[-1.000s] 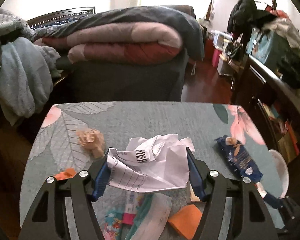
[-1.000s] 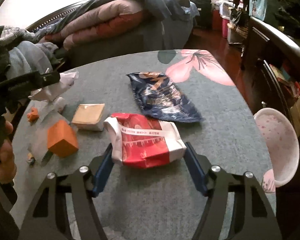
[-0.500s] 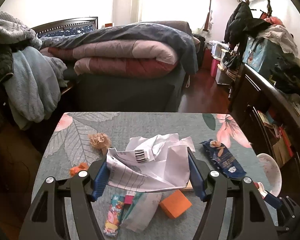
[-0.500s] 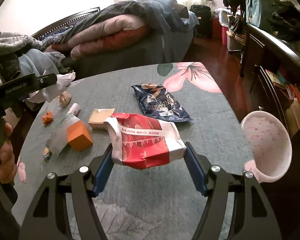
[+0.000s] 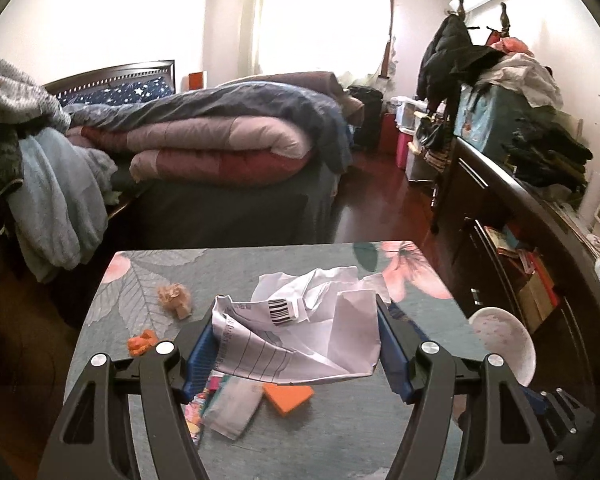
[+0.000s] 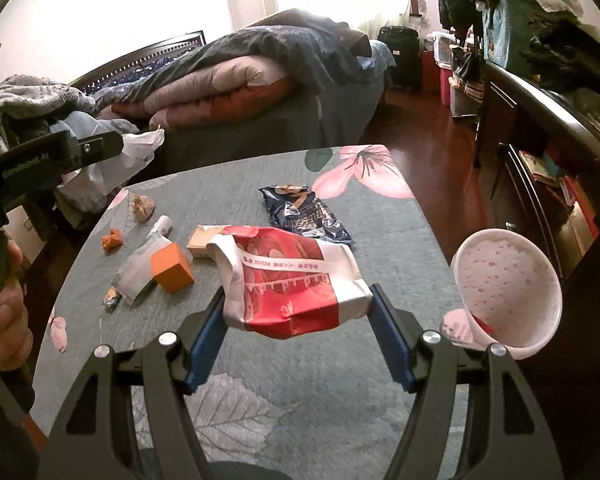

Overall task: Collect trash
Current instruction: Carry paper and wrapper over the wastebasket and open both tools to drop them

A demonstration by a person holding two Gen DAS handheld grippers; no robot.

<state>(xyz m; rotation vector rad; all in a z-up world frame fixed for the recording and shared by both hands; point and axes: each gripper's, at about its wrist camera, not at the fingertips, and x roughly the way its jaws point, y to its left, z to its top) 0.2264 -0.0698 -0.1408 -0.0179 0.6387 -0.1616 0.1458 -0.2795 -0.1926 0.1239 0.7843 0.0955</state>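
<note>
Two tongs, each clamped on one piece of trash and held clear above the worktop.

Left tongs: blue pads pressed on both sides of a crumpled white paper with a barcode label; the paper hangs in the air over the near middle of the worktop.

Right tongs: pads pressed on both ends of a red-and-white wrapper, lifted off the surface.

Trash on the worktop, right wrist view:
- dark blue snack bag, flat, far centre, beside the printed pink flower.
- tan carton, just left of the held wrapper.
- orange box, touching a clear plastic wrapper, left of centre.
- orange scrap and beige crumpled wad, near the far left edge.
- small colourful wrapper, near the left edge.

Pink speckled bin: mouth tilted toward the worktop, just off its right edge.

Open room: the near half of the worktop and its right strip are bare cloth. Bed stands beyond the far edge; dark cabinet runs along the right, with wood floor between them.

A hand grips the left tool's handle at the left margin.
</note>
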